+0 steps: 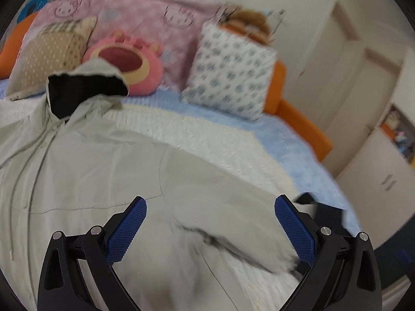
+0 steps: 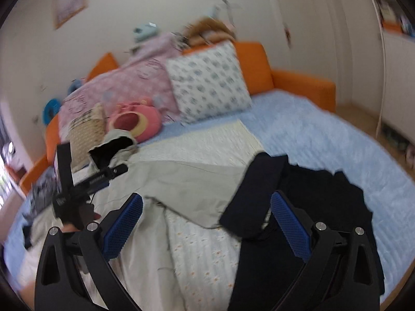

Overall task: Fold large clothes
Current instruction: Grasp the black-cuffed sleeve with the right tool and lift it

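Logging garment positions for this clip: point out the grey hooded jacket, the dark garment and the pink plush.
grey hooded jacket (image 1: 90, 165), left wrist view, chest panel.
dark garment (image 2: 319, 191), right wrist view, main body.
pink plush (image 1: 135, 67), left wrist view, face.

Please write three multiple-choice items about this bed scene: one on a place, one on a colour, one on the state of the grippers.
1. Where does the light hooded jacket lie?
A. on the bed
B. on the floor
C. on a chair

2. What colour is the inside of the hood?
A. red
B. black
C. yellow

3. How are the left gripper and right gripper?
A. both open
B. both shut
C. one shut

Answers:
1 A, it is spread over the bed cover.
2 B, the lining shows black.
3 A, both sets of blue pads stand wide apart, holding nothing.
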